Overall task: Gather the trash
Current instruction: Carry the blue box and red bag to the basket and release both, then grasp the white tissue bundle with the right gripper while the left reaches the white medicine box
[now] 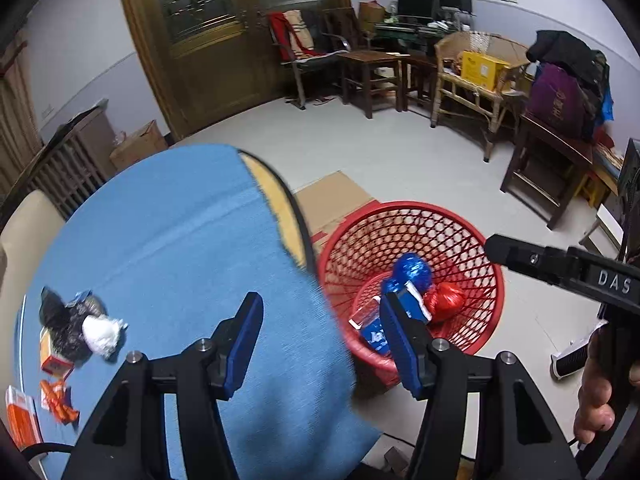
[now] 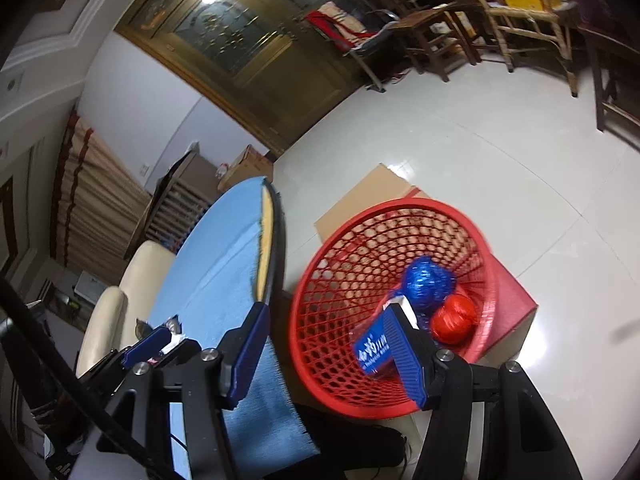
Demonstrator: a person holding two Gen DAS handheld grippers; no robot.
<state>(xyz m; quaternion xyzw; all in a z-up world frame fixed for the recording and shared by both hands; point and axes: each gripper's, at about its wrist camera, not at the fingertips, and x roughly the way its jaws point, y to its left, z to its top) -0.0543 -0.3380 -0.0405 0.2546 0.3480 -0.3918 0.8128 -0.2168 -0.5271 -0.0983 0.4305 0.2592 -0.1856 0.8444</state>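
A red mesh basket (image 1: 416, 216) (image 2: 400, 210) stands on the floor beside the round table with a blue cloth (image 1: 168, 232) (image 2: 224, 240). In it lie a blue foil ball (image 1: 412, 270) (image 2: 428, 280), a red ball (image 1: 446, 300) (image 2: 454, 322) and a blue packet (image 1: 374, 334) (image 2: 370, 348). Trash lies on the table's left: a black bag (image 1: 60, 320), a white wad (image 1: 102, 332), orange wrappers (image 1: 58, 398). My left gripper (image 1: 320, 340) is open and empty over the table edge. My right gripper (image 2: 324, 348) is open and empty above the basket; it also shows in the left wrist view (image 1: 560, 268).
Flat cardboard (image 1: 332, 200) and a red box (image 2: 516, 304) lie under the basket. A cream chair (image 2: 132, 280) stands by the table. Wooden chairs (image 1: 372, 72), a wicker chair (image 1: 476, 76) and a wooden door (image 1: 208, 40) stand at the far side.
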